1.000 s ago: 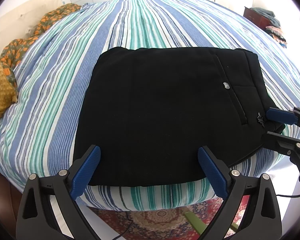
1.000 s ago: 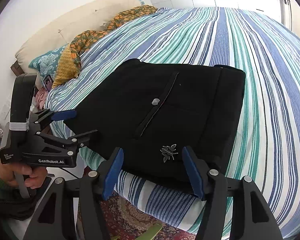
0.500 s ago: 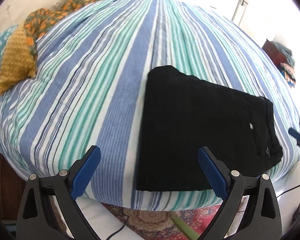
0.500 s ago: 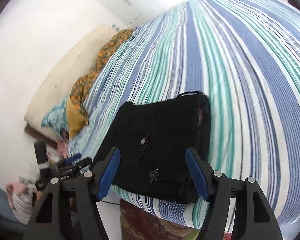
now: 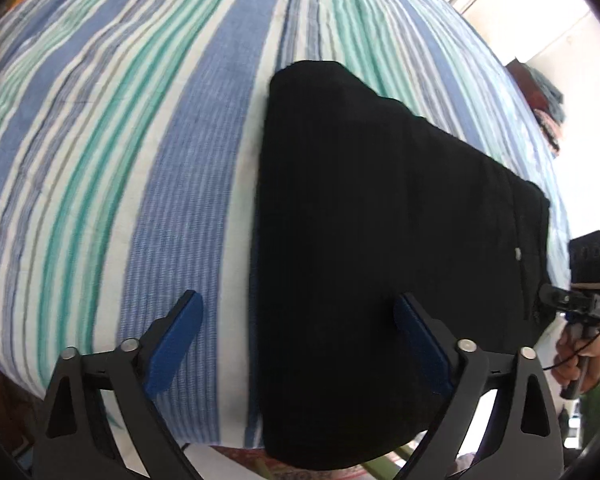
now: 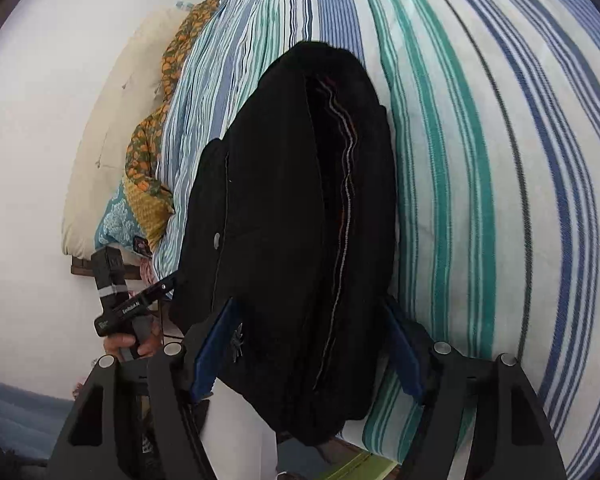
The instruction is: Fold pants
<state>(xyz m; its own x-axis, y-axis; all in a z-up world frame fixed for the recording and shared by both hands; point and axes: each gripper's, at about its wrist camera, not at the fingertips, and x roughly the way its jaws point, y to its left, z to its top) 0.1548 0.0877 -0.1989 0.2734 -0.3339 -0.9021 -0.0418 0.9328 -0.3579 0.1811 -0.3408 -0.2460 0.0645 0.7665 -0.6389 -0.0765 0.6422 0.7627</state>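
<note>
The black pants (image 5: pixel 380 220) lie folded into a thick rectangle near the edge of the striped bed (image 5: pixel 140 140). My left gripper (image 5: pixel 300 340) hovers over the stack's left edge. Its jaws are closing; one pad is over the bedcover, the other over the fabric, and neither presses. In the right wrist view the layered end of the pants (image 6: pixel 300 200) sits between the fingers of my right gripper (image 6: pixel 308 350). Those jaws are opening and flank the stack by a small embroidered emblem (image 6: pixel 236 344). Each gripper shows in the other view: right gripper (image 5: pixel 572 304), left gripper (image 6: pixel 164 288).
A cream pillow (image 6: pixel 112 140), an orange patterned cloth (image 6: pixel 148 152) and a teal pillow (image 6: pixel 112 216) lie at the head of the bed. A hand (image 6: pixel 132 344) holds the left tool. Dark furniture with piled clothes (image 5: pixel 540 96) stands beyond the bed. A patterned rug shows under the bed edge.
Both grippers came down closer to the pants. The left view swung toward the stack's left edge and its fingers drew slightly together. The right gripper rolled and now straddles the layered end.
</note>
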